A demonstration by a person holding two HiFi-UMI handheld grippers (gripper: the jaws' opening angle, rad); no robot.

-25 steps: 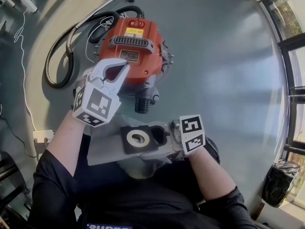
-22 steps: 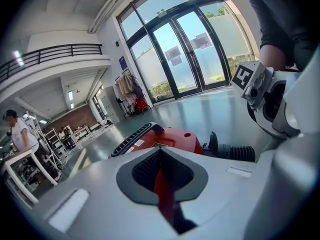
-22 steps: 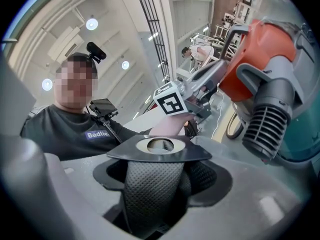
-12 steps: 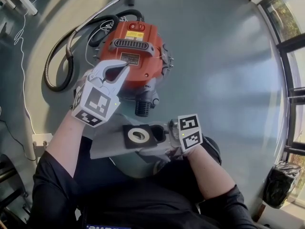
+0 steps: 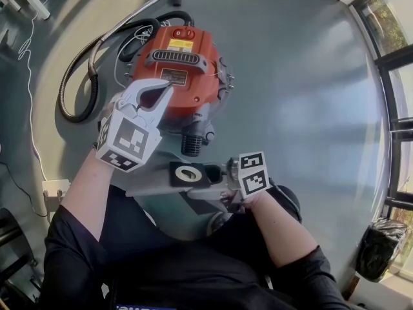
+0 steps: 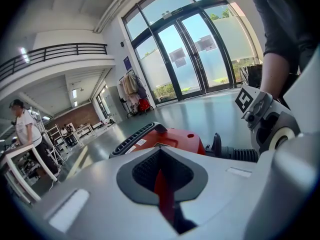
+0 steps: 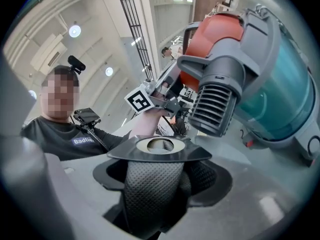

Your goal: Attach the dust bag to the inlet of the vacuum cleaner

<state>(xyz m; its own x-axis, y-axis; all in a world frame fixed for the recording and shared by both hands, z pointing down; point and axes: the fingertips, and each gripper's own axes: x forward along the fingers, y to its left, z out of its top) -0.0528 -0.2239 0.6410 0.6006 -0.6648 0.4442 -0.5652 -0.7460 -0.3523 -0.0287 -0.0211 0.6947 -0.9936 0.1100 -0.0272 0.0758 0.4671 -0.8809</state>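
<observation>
The red vacuum cleaner (image 5: 181, 63) stands on the floor, its grey ribbed inlet (image 5: 191, 141) facing me. In the right gripper view the inlet (image 7: 215, 104) is just beyond the bag, with the teal drum (image 7: 285, 84) behind it. My right gripper (image 5: 216, 173) is shut on the right edge of the dust bag's black collar (image 5: 188, 173). The collar has a white-ringed hole and lies nearly flat, and the grey bag (image 5: 151, 187) hangs below it. My left gripper (image 5: 161, 90) hovers over the vacuum's front, tips together and holding nothing. It is apart from the bag.
A black hose (image 5: 77, 89) and metal wand (image 5: 129, 18) curl left of the vacuum. A white power strip (image 5: 55, 186) and cable lie at the left. A black bag (image 5: 377, 244) sits by the glass doors on the right. A person (image 6: 22, 129) stands at a far table.
My right gripper has sunk with the dust bag, and the collar has tipped flatter, now just below the inlet. The left gripper has stayed put.
</observation>
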